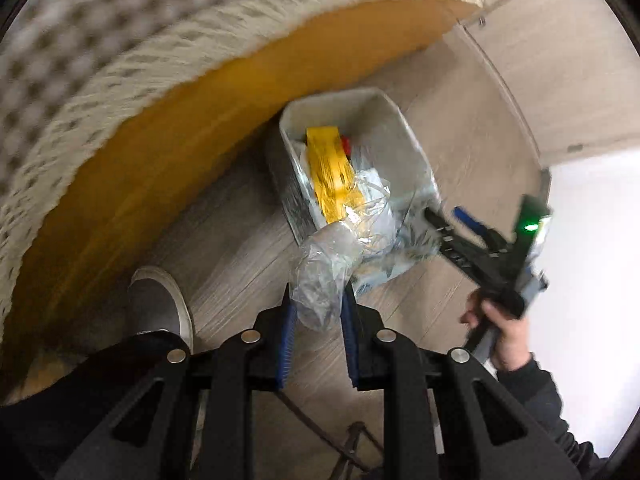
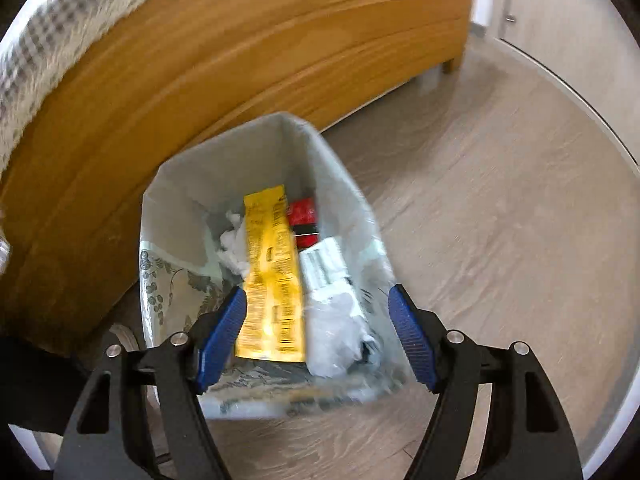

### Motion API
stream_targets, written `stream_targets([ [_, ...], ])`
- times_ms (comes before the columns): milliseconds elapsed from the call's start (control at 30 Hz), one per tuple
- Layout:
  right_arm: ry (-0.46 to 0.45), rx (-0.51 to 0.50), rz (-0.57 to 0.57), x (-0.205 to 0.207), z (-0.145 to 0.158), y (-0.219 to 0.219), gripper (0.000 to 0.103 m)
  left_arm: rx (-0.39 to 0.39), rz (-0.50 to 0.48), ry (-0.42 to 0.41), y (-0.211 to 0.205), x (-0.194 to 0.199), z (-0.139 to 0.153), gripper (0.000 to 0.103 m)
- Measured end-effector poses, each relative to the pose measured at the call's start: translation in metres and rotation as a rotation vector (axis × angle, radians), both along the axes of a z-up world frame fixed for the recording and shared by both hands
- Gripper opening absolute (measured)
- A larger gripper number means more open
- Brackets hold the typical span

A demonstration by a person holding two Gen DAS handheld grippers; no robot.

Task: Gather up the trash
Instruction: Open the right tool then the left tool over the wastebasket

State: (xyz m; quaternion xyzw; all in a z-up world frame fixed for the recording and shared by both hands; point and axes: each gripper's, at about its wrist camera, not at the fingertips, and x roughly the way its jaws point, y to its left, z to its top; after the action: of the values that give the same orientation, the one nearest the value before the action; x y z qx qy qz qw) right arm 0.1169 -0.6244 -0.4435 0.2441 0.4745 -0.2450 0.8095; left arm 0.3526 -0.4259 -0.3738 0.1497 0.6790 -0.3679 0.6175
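two grippers are being held over the trash bin: the left gripper is clamped on a crumpled plastic bag, the right gripper is spread apart, empty.

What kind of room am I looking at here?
Probably a bedroom: a wooden bed frame with a checked cover draped over it, wood-look floor, and a small lined waste bin standing beside the bed.
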Motion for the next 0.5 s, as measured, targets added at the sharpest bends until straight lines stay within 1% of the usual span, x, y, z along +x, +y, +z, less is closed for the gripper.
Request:
stream_targets([
  [67,-0.030,0.032,-0.049,-0.014,0.004,-0.007,0.070,0.018,-0.032,-0.012,-0.010,-0.001,-0.007,0.019],
  [200,-0.084,0.072,-0.118,-0.039,0.015,-0.002,0.070,0.055,-0.087,-0.052,-0.044,0.003,-0.021,0.019],
  [233,-0.088,0.071,-0.129,-0.044,0.019,-0.001,0.070,0.057,-0.087,-0.046,-0.052,0.004,-0.025,0.019],
  [300,-0.097,0.068,-0.133,-0.051,0.028,0.003,0.070,0.062,-0.073,-0.007,-0.075,0.007,-0.041,0.019],
  [333,-0.098,0.059,-0.135,-0.053,0.031,0.005,0.070,0.064,-0.056,0.010,-0.086,0.008,-0.049,0.021],
  [367,-0.103,0.052,-0.131,-0.056,0.034,0.006,0.070,0.059,-0.008,0.037,-0.101,0.009,-0.060,0.029],
  [400,-0.108,0.047,-0.123,-0.057,0.035,0.008,0.070,0.058,0.023,0.054,-0.109,0.010,-0.064,0.062],
  [433,-0.099,0.034,-0.113,-0.058,0.034,0.009,0.070,0.056,0.062,0.067,-0.119,0.012,-0.070,0.078],
  [467,-0.081,0.028,-0.105,-0.059,0.032,0.011,0.070,0.033,0.112,0.069,-0.131,0.014,-0.074,0.087],
  [500,-0.068,0.026,-0.098,-0.059,0.029,0.013,0.070,0.020,0.128,0.072,-0.138,0.015,-0.077,0.087],
])
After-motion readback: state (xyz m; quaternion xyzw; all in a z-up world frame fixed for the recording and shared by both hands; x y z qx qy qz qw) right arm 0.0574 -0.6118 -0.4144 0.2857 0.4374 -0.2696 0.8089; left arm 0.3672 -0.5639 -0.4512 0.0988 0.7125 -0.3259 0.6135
